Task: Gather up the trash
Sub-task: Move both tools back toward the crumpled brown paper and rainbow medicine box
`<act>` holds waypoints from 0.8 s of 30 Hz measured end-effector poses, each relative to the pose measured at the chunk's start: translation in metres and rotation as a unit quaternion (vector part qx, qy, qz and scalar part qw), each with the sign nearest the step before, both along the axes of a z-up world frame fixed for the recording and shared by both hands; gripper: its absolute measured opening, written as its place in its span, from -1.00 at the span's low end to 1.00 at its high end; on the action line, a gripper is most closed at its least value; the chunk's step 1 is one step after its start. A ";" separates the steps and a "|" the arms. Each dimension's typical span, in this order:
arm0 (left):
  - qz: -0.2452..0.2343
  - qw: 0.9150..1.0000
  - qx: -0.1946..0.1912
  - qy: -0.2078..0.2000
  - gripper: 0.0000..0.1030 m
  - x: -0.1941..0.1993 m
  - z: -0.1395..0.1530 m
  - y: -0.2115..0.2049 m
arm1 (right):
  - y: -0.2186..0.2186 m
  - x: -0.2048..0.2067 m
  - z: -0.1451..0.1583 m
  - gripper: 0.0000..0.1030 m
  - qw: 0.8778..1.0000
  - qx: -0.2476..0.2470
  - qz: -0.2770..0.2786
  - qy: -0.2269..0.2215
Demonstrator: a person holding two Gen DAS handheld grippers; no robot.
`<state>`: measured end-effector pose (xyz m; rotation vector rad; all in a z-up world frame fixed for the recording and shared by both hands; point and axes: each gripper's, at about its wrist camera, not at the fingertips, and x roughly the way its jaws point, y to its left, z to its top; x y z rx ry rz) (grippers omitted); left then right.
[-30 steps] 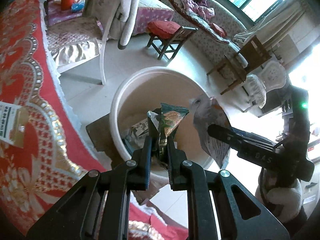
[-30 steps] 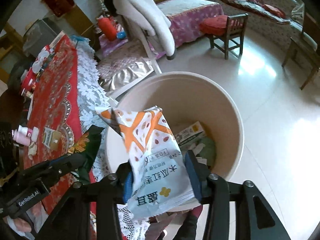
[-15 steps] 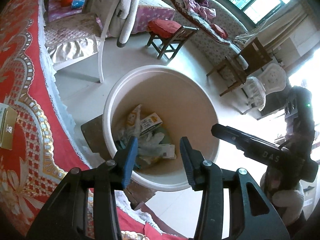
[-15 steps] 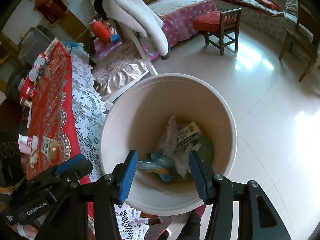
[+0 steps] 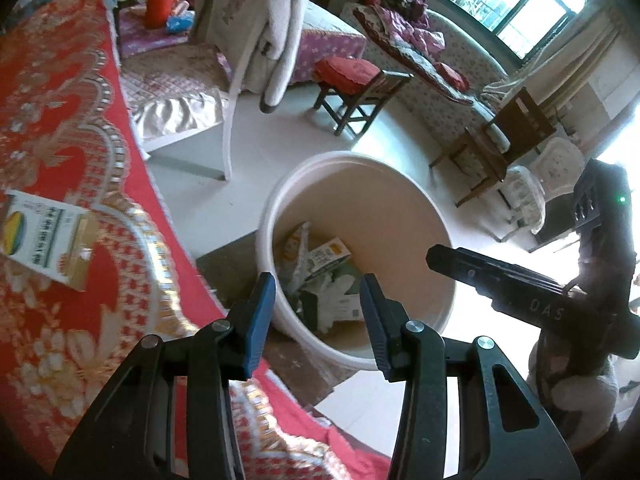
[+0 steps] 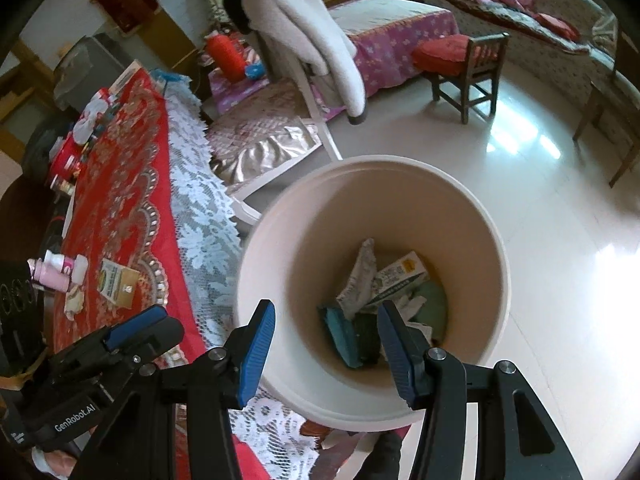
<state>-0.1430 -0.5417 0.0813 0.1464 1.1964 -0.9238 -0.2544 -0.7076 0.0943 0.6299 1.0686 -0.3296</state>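
A cream round bin (image 5: 408, 188) stands on the floor beside the table; it also shows in the right wrist view (image 6: 472, 200). Wrappers and small boxes (image 6: 380, 292) lie at its bottom, also seen in the left wrist view (image 5: 320, 276). My left gripper (image 5: 318, 316) is open and empty above the bin's near rim. My right gripper (image 6: 326, 344) is open and empty over the bin. The right gripper shows in the left wrist view (image 5: 520, 292), and the left gripper in the right wrist view (image 6: 136, 332).
A red patterned tablecloth (image 5: 60, 160) with a lace edge (image 6: 196, 216) covers the table at left. A small green-and-white box (image 5: 40, 240) lies on it, with a pink bottle (image 6: 56, 272). A white chair with a coat (image 6: 304, 32) and a wooden stool (image 5: 356, 88) stand beyond.
Both grippers opened and dropped their wrappers into the bin: the left a green packet, the right an orange-and-white bag. The left gripper then drew back toward the table.
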 end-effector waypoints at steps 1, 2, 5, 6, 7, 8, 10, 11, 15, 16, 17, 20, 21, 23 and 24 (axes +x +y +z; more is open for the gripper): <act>0.005 1.000 0.001 -0.005 -0.19 0.002 0.002 0.006 | 0.003 0.002 0.001 -0.01 1.000 -0.001 0.003 -0.001; 0.009 1.000 0.002 -0.008 -0.19 0.003 0.004 0.009 | 0.006 0.005 0.002 -0.01 1.000 -0.001 0.006 -0.002; 0.024 1.000 0.004 -0.016 -0.19 0.009 0.008 0.023 | 0.018 0.015 0.004 -0.01 1.000 -0.001 0.019 -0.006; 0.028 0.999 0.004 -0.018 -0.19 0.011 0.009 0.028 | 0.024 0.020 0.005 -0.01 1.000 -0.001 0.024 -0.007; 0.033 0.999 0.004 -0.021 -0.19 0.013 0.011 0.034 | 0.028 0.023 0.006 -0.01 1.000 -0.001 0.028 -0.008; 0.038 0.999 0.004 -0.023 -0.19 0.015 0.012 0.040 | 0.032 0.026 0.006 -0.01 0.999 -0.001 0.032 -0.009; 0.048 0.998 0.005 -0.028 -0.19 0.019 0.014 0.052 | 0.043 0.035 0.007 -0.01 0.999 0.000 0.043 -0.012; 0.053 0.998 0.005 -0.029 -0.19 0.022 0.015 0.059 | 0.048 0.039 0.008 -0.01 0.999 0.000 0.048 -0.013; 0.079 0.996 0.007 -0.033 -0.19 0.032 0.017 0.090 | 0.073 0.059 0.010 0.00 0.997 0.002 0.075 -0.018; 0.088 0.996 0.007 -0.033 -0.19 0.035 0.018 0.098 | 0.079 0.064 0.010 0.00 0.997 0.003 0.081 -0.019; 0.095 0.995 0.008 -0.034 -0.19 0.038 0.018 0.108 | 0.084 0.068 0.011 0.00 0.996 0.003 0.087 -0.020; 0.122 0.992 0.010 -0.035 -0.19 0.049 0.019 0.136 | 0.105 0.083 0.012 0.06 0.994 0.005 0.108 -0.023; 0.132 0.990 0.011 -0.035 -0.19 0.053 0.020 0.147 | 0.112 0.088 0.012 0.11 0.993 0.005 0.115 -0.025; 0.149 0.988 0.013 -0.036 -0.19 0.061 0.020 0.165 | 0.126 0.098 0.013 0.14 0.991 0.005 0.130 -0.028; 0.161 0.986 0.016 -0.036 -0.19 0.065 0.020 0.176 | 0.135 0.105 0.014 0.14 0.990 0.005 0.140 -0.029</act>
